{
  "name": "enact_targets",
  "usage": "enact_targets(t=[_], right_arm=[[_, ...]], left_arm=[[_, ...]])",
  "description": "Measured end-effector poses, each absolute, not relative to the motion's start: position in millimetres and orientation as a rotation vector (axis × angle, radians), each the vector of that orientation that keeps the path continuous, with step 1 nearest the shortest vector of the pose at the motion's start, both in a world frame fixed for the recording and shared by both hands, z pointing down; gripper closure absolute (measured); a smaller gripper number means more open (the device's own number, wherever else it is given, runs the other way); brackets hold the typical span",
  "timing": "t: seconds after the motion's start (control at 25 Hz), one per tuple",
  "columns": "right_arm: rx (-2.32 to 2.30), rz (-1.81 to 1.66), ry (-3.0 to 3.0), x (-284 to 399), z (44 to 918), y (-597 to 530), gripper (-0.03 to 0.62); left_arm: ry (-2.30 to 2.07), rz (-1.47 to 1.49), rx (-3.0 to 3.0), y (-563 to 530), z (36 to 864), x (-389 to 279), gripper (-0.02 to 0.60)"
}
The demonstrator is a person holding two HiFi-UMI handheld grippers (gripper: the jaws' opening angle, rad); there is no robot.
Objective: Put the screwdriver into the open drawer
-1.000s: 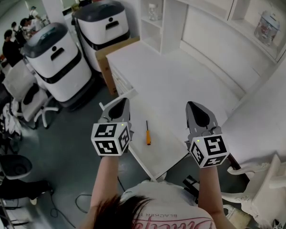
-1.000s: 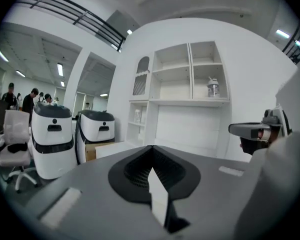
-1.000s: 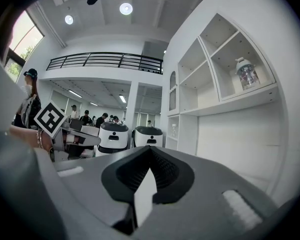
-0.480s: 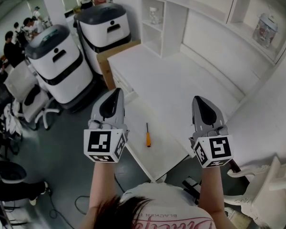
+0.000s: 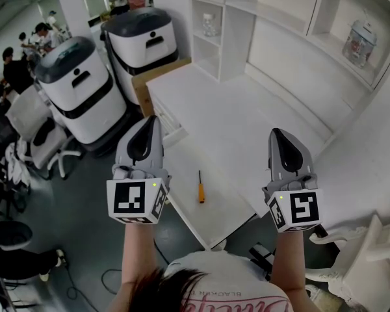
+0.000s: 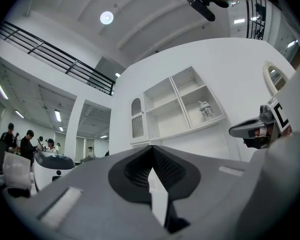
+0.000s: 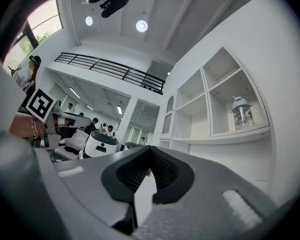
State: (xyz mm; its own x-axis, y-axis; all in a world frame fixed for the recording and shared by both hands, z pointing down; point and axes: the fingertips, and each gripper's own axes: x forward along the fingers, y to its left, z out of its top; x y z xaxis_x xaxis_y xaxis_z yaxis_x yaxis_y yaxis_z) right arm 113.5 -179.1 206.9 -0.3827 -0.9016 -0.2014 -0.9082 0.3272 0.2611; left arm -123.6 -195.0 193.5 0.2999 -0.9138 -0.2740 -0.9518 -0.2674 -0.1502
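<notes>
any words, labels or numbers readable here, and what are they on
No text reads clearly.
shirt: pink lettering, upside down and cut off, unreadable.
jar: label too small to read.
left gripper, right gripper: their cubes bear square black-and-white markers, no words.

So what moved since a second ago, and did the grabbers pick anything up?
The left gripper and the right gripper both lifted toward the camera, and the left one twisted a little. Nothing was grabbed: both are shut and empty. The screwdriver stayed lying on the white table.
</notes>
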Motion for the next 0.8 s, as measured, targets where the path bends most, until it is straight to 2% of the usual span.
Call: enact_targets(t=[0.8], right_arm=[[-1.809,0.514,2.478,147,199,-175,0.594]], left_arm=[[1.759,0.179,-2.240,-195,192,-149,0.565]])
